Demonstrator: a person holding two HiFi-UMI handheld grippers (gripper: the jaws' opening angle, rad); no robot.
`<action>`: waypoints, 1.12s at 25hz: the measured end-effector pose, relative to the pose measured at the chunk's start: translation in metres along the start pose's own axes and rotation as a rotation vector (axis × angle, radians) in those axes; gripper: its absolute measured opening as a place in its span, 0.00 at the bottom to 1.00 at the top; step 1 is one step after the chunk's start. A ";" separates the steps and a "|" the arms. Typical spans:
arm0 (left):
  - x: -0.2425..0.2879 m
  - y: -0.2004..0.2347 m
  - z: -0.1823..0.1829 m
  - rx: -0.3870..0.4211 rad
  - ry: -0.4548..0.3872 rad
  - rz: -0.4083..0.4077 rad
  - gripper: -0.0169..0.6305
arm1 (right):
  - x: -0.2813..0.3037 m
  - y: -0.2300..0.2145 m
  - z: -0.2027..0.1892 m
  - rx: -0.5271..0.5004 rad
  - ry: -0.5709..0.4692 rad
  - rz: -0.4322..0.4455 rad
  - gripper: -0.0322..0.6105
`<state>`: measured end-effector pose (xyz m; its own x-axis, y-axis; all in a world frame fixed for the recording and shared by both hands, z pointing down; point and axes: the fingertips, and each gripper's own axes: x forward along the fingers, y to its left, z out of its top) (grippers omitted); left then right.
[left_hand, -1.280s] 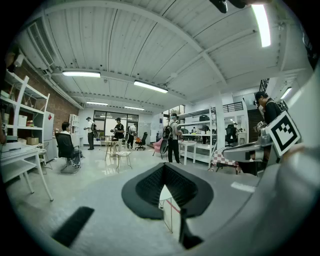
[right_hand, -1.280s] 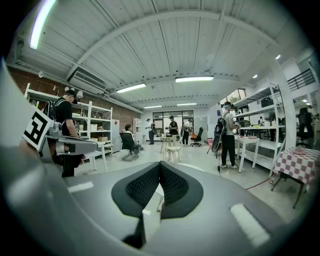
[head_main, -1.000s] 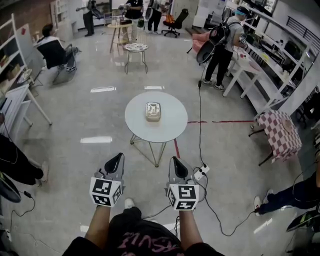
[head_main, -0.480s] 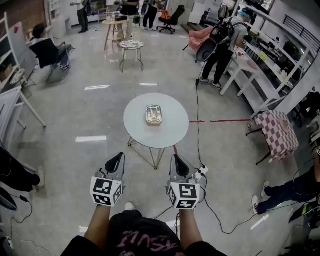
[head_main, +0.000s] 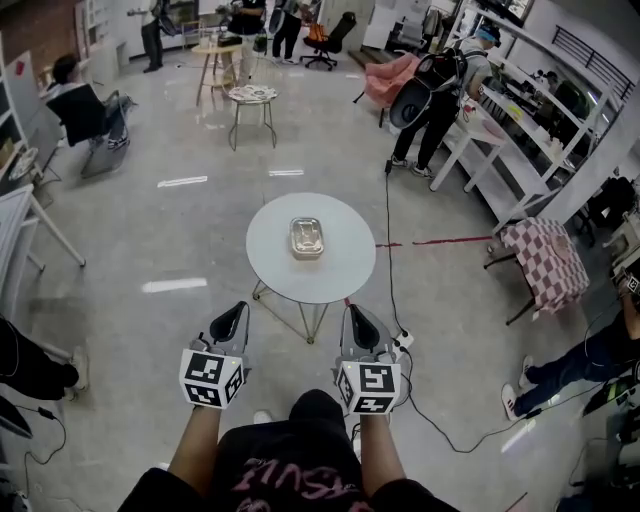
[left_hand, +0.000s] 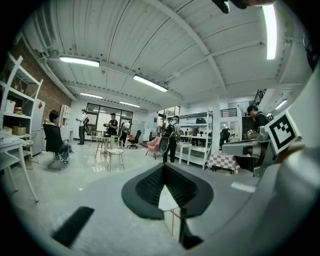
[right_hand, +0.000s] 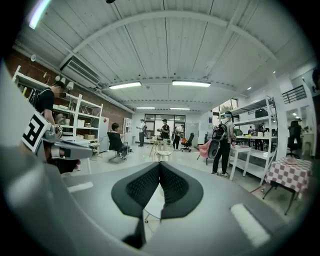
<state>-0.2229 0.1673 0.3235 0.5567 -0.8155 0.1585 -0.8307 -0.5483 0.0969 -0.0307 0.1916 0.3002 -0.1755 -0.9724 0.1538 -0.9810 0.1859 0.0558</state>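
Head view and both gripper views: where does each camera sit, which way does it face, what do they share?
Head view: on the person's head, looking steeply down at a round table; arms, left gripper and right gripper show.
Left gripper view: on the left gripper, facing forward across the room; its shut jaws show.
Right gripper view: on the right gripper, facing likewise; shut jaws show.
Shared: all three show the person with a backpack.

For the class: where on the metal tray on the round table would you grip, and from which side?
Probably the near short rim of the metal tray, coming from the person's side: it lies flat on the round table, long axis pointing away.
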 end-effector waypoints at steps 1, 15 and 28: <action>0.002 0.000 0.001 0.001 -0.001 -0.004 0.02 | 0.000 -0.002 0.001 -0.002 -0.001 -0.004 0.05; 0.041 0.015 0.006 0.025 0.012 -0.022 0.02 | 0.033 -0.019 -0.003 0.010 0.003 -0.039 0.05; 0.105 0.026 0.000 0.028 0.070 0.000 0.02 | 0.093 -0.057 -0.018 0.047 0.042 -0.006 0.05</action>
<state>-0.1861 0.0675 0.3430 0.5541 -0.8008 0.2273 -0.8295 -0.5541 0.0697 0.0106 0.0932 0.3286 -0.1671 -0.9666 0.1945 -0.9849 0.1725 0.0111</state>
